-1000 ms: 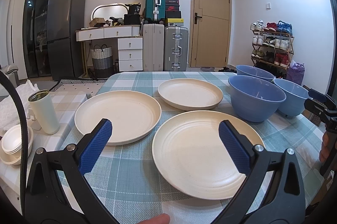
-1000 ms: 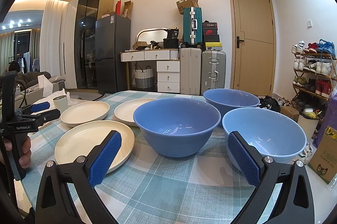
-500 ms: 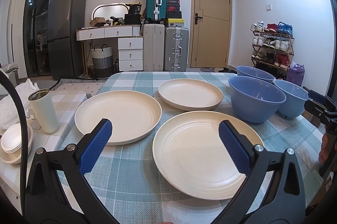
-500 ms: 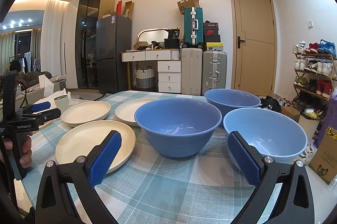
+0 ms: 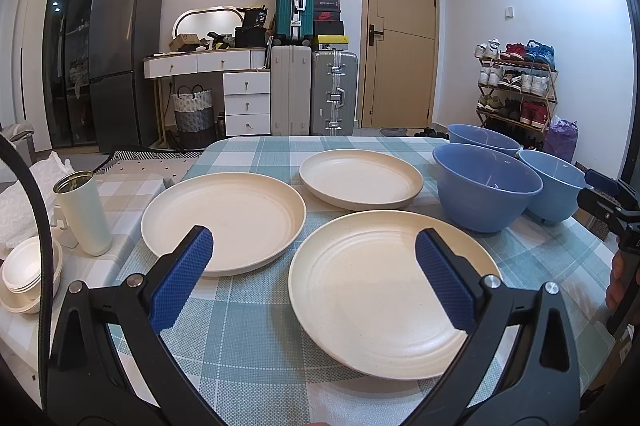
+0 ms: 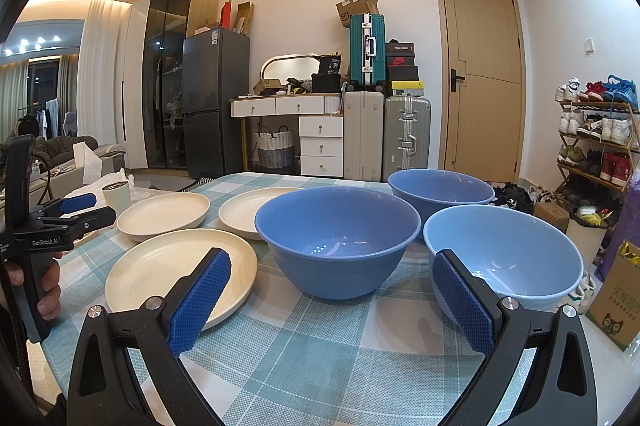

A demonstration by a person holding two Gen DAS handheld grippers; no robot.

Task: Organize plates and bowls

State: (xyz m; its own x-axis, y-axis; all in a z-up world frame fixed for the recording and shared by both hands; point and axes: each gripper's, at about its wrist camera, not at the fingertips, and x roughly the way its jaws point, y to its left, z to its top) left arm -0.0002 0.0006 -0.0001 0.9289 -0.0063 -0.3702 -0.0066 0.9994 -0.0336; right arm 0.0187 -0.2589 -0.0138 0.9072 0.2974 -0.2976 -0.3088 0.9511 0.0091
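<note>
On table point(image 5: 256, 326): three plates point(image 5: 394, 290) and three bowls point(image 6: 338, 238) lie separate, none stacked. Left gripper point(image 5: 314, 276) and right gripper point(image 6: 332, 300) fingers apart, empty. Task judged unstarted.

Both wrist views low, near table point(image 5: 256, 338) edge, facing door wall; shared: plates, bowls.
</note>
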